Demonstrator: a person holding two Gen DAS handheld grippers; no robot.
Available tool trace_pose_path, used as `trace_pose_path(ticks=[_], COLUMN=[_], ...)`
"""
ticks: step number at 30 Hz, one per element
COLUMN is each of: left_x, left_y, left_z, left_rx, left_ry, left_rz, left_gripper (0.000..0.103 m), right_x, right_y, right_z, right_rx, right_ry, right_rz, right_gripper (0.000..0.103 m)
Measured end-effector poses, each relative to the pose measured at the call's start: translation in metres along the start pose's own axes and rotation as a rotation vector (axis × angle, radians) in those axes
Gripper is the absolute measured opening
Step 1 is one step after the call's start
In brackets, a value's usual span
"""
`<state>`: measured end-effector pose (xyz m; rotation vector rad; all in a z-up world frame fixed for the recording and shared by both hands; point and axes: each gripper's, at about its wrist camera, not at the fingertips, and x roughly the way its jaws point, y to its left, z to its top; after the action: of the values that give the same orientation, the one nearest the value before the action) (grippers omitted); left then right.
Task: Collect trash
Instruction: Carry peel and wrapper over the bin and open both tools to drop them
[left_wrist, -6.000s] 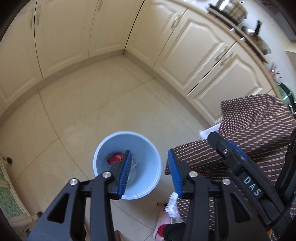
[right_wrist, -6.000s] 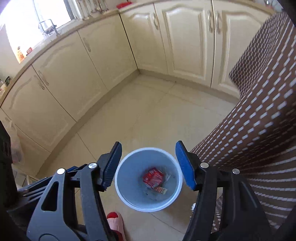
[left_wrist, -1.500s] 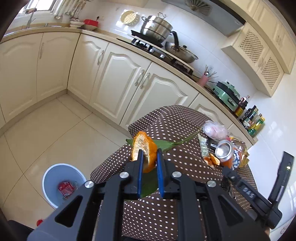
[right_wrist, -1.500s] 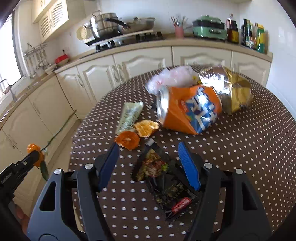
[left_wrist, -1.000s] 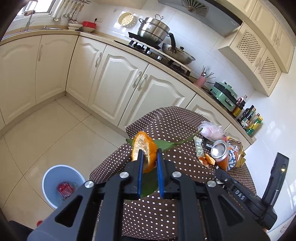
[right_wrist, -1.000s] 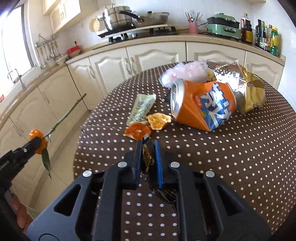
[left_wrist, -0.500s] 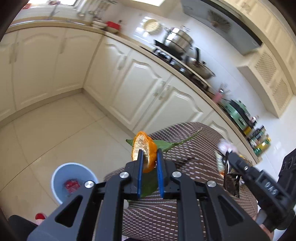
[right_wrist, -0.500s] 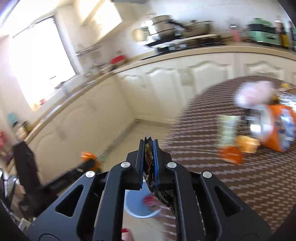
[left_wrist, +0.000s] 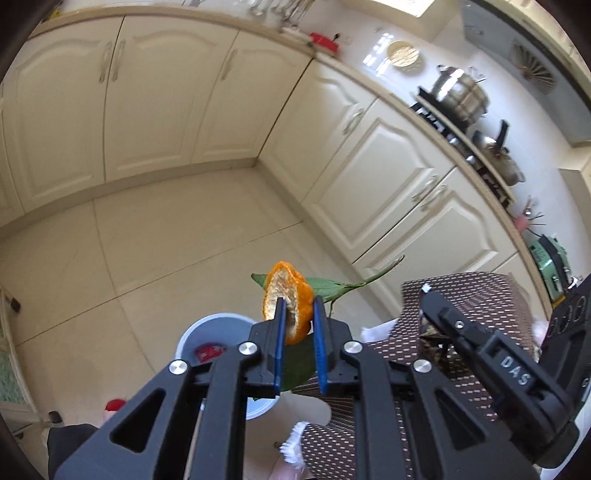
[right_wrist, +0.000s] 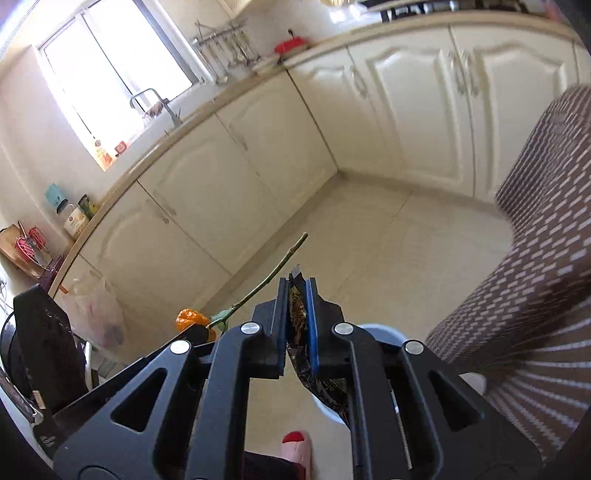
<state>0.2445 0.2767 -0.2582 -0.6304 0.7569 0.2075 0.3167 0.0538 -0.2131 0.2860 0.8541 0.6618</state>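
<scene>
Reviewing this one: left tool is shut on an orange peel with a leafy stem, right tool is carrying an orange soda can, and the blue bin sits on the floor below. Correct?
Not quite. The right tool is shut on a dark snack wrapper, not a soda can; the right wrist view shows it. The left tool does grip the orange peel with its leafy stem, and the blue bin is on the floor.

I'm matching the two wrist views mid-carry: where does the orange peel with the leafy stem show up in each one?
Left wrist: the orange peel sits at centre, clamped between the left gripper pads, stem slanting up to the right.
Right wrist: the orange peel is lower left, on the other gripper's tip, stem rising right.
Shared landmark: the blue bin on the floor.
</scene>
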Motion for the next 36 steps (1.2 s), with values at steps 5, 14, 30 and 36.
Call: trace_pose_path(ticks=[5,14,30,36], left_x=[0.028,0.068,0.089,0.080], left_y=[0.021,0.029,0.006,0.003], left_z=[-0.003,-0.013,-0.018,-0.014], left_rx=[-0.017,-0.018,0.030,0.015], left_ry=[0.053,0.131,0.169,0.154], left_rz=[0.022,0.036,0.003,-0.018], left_gripper=[0.013,0.013,0.014,0.022], right_x=[0.046,0.075,0.061,0.050], right_y=[-0.009,-0.017,-0.032,-0.030], right_z=[-0.010,-0.022,-0.028,-0.024], right_rx=[0.036,0.027,0.001,-0.012], right_ry=[0.080,0.144,0.108,0.084], right_rz=[-0.003,-0.070,-0.174,-0.175], right_gripper=[0.013,0.013,0.052,0.055])
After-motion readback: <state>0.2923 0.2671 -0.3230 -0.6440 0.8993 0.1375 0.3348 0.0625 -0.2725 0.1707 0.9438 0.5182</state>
